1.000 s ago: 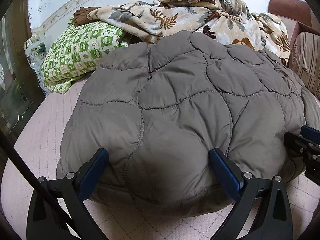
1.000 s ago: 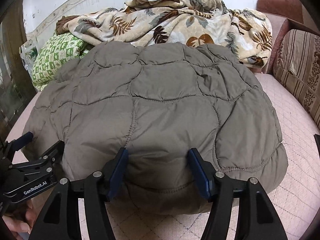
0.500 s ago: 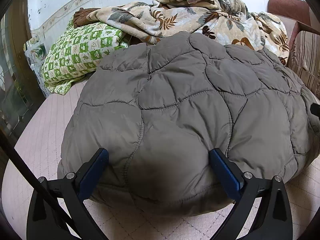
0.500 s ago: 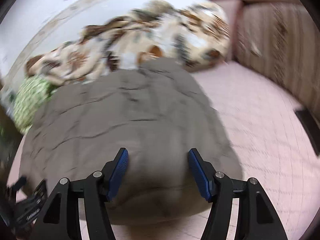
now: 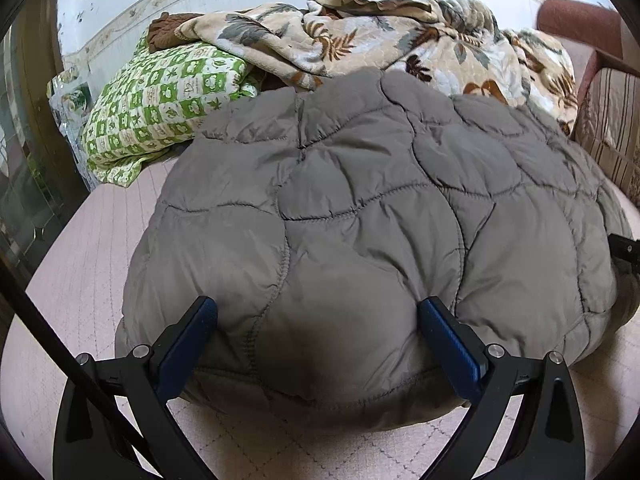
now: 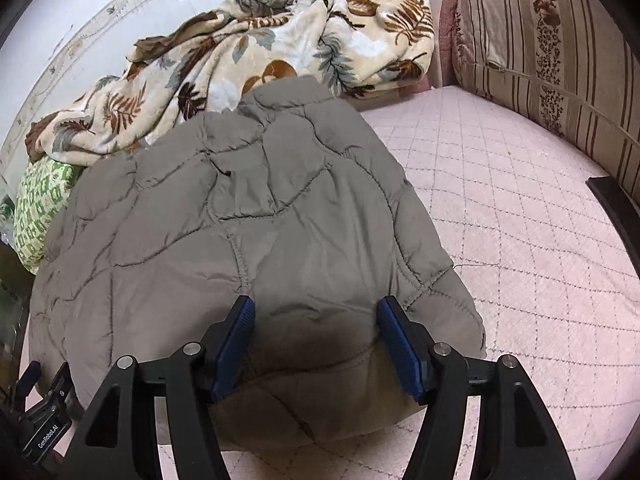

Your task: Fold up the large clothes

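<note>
1. The grey quilted jacket lies folded into a puffy bundle on the pink quilted bed cover, filling the centre of the left wrist view. In the right wrist view it fills the centre and left.

2. Left gripper: jaws stand wide apart at the lower centre of the frame. The blue pads sit at either side of the jacket's near bulge. Whether they press on the fabric cannot be told from this view.

3. Right gripper: jaws stand apart at the lower centre of its frame, over the jacket's near right corner. The padding bulges between the blue pads. Contact looks light at most, and a firm clamp is not evident.

4. The left gripper's black body also shows at the lower left edge of the right wrist view. A black part at the right edge of the left wrist view appears to be the right gripper.

5. Behind the jacket, at the upper centre of both frames, lies a crumpled leaf-print blanket.

6. A green-and-white checked pillow rests at the upper left of the left wrist view.

7. A striped cushion stands at the upper right of the right wrist view, against a reddish padded frame.
</note>
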The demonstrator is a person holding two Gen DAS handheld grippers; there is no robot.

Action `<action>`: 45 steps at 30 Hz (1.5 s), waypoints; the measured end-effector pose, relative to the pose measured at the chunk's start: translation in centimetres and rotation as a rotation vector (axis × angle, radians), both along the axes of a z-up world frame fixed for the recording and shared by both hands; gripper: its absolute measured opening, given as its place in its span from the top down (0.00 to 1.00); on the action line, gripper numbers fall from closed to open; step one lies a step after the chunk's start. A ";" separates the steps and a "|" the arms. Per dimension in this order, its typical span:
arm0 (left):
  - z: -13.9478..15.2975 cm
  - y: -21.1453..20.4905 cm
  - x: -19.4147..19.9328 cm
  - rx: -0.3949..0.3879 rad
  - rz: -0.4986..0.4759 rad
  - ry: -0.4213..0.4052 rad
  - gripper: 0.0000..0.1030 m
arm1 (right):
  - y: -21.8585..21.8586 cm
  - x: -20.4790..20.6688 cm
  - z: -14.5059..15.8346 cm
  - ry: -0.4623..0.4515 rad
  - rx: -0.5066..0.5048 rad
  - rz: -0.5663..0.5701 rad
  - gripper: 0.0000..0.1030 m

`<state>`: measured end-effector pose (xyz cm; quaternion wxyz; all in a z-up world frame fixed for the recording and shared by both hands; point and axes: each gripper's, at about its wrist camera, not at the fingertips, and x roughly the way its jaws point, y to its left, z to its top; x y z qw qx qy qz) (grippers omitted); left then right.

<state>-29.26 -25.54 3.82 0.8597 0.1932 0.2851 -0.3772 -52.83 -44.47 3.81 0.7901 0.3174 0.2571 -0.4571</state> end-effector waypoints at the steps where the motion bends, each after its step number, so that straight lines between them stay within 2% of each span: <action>1: 0.4 0.2 0.1 -0.016 0.004 0.000 0.02 | 0.1 0.0 0.3 -0.006 -0.012 -0.004 0.33; 4: 2.4 1.4 1.1 -0.083 0.038 -0.053 0.02 | 1.1 -0.4 2.0 -0.053 -0.094 -0.004 0.33; 7: 2.9 2.2 3.5 -0.091 0.114 -0.082 0.02 | 1.8 -0.2 3.1 -0.038 -0.177 -0.004 0.33; 9: 1.9 2.6 6.2 -0.066 0.186 -0.015 0.02 | 1.6 0.1 3.0 -0.033 -0.177 -0.001 0.33; 11: 0.4 2.8 8.5 -0.048 0.231 0.089 0.02 | 1.2 0.1 2.5 -0.036 -0.147 0.003 0.33; 12: -0.2 2.9 9.1 -0.051 0.234 0.133 0.01 | 0.9 0.3 2.1 -0.031 -0.127 0.000 0.33; 14: -0.6 2.9 9.6 -0.055 0.237 0.166 0.01 | 0.4 0.5 1.5 -0.020 -0.091 -0.003 0.33; 16: -0.6 2.6 9.5 -0.040 0.235 0.145 0.01 | -0.2 0.8 0.3 -0.004 -0.029 0.011 0.33; 19: -0.6 2.4 9.4 -0.025 0.239 0.122 0.01 | -0.4 1.1 -0.5 0.013 -0.017 0.017 0.32; 24: 0.6 2.8 7.5 -0.033 0.244 0.036 0.01 | 1.1 0.9 1.1 -0.009 -0.095 0.026 0.32; 29: 3.0 3.8 5.5 -0.106 0.219 -0.009 0.01 | 3.7 1.5 3.3 -0.037 -0.184 0.072 0.32; 34: 4.4 4.4 3.7 -0.124 0.195 -0.054 0.01 | 6.4 2.0 5.1 -0.019 -0.281 0.125 0.32; 41: 6.0 5.5 2.0 -0.147 0.185 -0.098 0.01 | 8.3 1.3 7.0 -0.036 -0.339 0.144 0.32; 45: 5.1 5.4 1.9 -0.099 0.191 -0.107 0.01 | 8.1 0.7 6.5 -0.016 -0.329 0.113 0.32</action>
